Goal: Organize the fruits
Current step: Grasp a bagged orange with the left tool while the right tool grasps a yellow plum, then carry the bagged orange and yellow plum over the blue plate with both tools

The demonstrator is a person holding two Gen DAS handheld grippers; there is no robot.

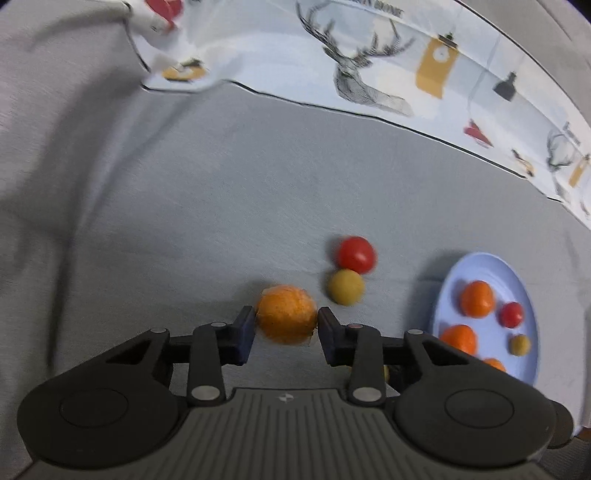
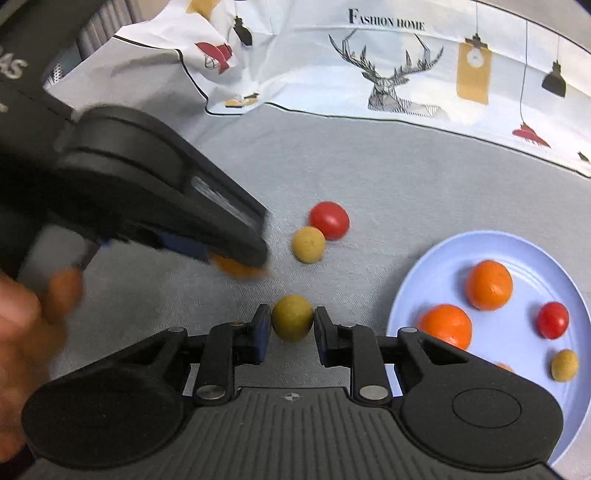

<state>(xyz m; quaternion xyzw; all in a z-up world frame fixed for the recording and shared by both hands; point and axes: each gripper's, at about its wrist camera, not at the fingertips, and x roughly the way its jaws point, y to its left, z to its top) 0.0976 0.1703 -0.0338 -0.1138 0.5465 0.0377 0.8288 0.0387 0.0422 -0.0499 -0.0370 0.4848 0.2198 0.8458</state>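
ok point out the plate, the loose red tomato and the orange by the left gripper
plate (image 2: 436, 266): right wrist view, bare rim
red tomato (image 2: 329, 220): right wrist view, centre
orange (image 1: 286, 319): left wrist view, centre

hidden: orange fruit (image 2: 240, 271) mostly behind blurred left gripper (image 2: 236, 258) | cut off: blue plate (image 2: 424, 295) at right edge, hand (image 2: 22, 332) at left edge | blurred: printed cloth (image 1: 369, 55), red object (image 1: 164, 9) at top edge, unidentifiable
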